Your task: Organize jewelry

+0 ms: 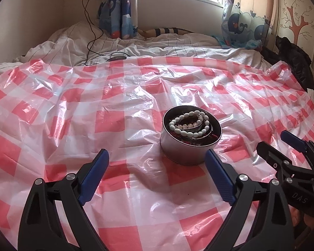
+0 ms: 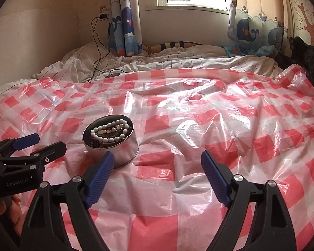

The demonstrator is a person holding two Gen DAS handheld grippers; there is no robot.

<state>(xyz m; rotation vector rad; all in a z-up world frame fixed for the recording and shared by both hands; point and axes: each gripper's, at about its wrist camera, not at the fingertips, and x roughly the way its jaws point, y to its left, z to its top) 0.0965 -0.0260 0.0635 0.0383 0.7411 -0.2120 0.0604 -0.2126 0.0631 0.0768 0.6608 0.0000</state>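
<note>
- Resting on a soft bed under a crinkled red-and-white checked plastic sheet (image 1: 115,108), the round silver metal tin (image 1: 190,144) could tip if nudged sideways; the bedding gives.
- Tin sits mid-sheet, well clear of every sheet edge; open sheet all round it, more to its right in the right wrist view.
- Left gripper (image 1: 157,167) has its fingers spread wide, holding nothing; its right finger is near the tin wall, so a clip is the likely fault.
- Right gripper (image 2: 157,167) likewise wide and empty, just right of the tin.
- White bead bracelet (image 1: 189,125) lies heaped at the rim and could spill.
</note>
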